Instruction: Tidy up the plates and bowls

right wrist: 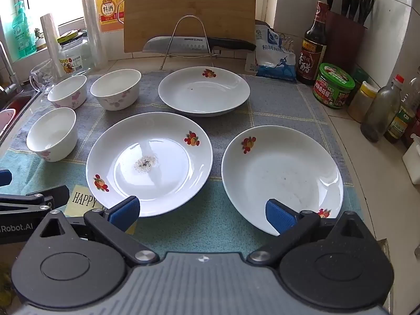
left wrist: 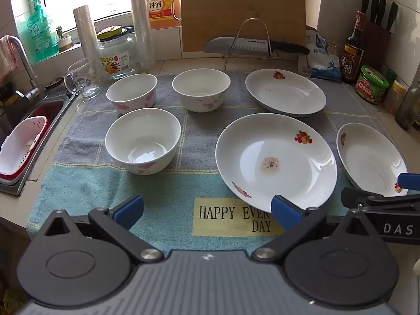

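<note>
Three white ceramic plates with fruit decals [right wrist: 149,162] and three white floral-print bowls [left wrist: 143,140] lie singly, unstacked, on the grey-teal checked towel [left wrist: 168,186] covering the tabletop, bowls left, plates right. Left gripper [left wrist: 207,210] and right gripper [right wrist: 202,210] hover at the towel's near edge, jaws apart and empty, probably staged so each side takes its own group.

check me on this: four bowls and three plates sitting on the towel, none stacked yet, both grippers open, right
Not quite: there are three bowls, not four. The left wrist view shows one near bowl and two behind it, a left one and a right one. The rest holds: three plates lie unstacked on the towel, and both the left gripper and right gripper have open jaws.
</note>
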Demonstrator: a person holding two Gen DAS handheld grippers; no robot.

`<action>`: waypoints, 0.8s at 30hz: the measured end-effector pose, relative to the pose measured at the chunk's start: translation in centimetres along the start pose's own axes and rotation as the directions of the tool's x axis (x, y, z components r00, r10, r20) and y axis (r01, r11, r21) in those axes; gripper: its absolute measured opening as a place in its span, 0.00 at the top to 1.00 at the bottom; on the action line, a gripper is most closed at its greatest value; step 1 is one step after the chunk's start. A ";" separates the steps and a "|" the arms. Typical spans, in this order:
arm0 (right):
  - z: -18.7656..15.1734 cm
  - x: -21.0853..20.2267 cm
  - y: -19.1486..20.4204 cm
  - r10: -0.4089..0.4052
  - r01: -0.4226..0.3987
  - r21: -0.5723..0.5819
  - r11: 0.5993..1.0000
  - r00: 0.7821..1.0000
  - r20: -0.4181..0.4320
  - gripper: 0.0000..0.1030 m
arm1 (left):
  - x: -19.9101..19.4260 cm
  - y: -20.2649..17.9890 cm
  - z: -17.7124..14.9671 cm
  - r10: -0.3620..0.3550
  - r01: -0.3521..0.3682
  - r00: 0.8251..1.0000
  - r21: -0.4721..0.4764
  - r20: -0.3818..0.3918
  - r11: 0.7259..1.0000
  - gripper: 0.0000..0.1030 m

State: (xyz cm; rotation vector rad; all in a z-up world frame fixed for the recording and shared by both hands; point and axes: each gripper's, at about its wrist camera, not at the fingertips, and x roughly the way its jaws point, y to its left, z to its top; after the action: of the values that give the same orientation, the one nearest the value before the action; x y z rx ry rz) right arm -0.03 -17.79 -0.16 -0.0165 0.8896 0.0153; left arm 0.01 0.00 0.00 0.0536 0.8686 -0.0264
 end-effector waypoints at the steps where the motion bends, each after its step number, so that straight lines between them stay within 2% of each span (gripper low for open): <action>1: 0.1 0.1 0.0 0.005 -0.005 0.004 1.000 1.000 -0.020 0.00 | 0.0 0.0 0.0 -0.002 0.002 1.000 -0.003 0.004 1.000 0.01; 24: 0.4 0.0 0.2 0.001 -0.001 0.004 1.000 1.000 -0.003 0.00 | 0.0 -0.1 0.1 -0.002 0.002 1.000 0.000 -0.002 1.000 0.01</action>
State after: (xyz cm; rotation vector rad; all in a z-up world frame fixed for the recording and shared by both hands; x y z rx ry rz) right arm 0.26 -17.62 0.06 -0.0126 0.8925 0.0147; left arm 0.07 -0.09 0.06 0.0523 0.8710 -0.0282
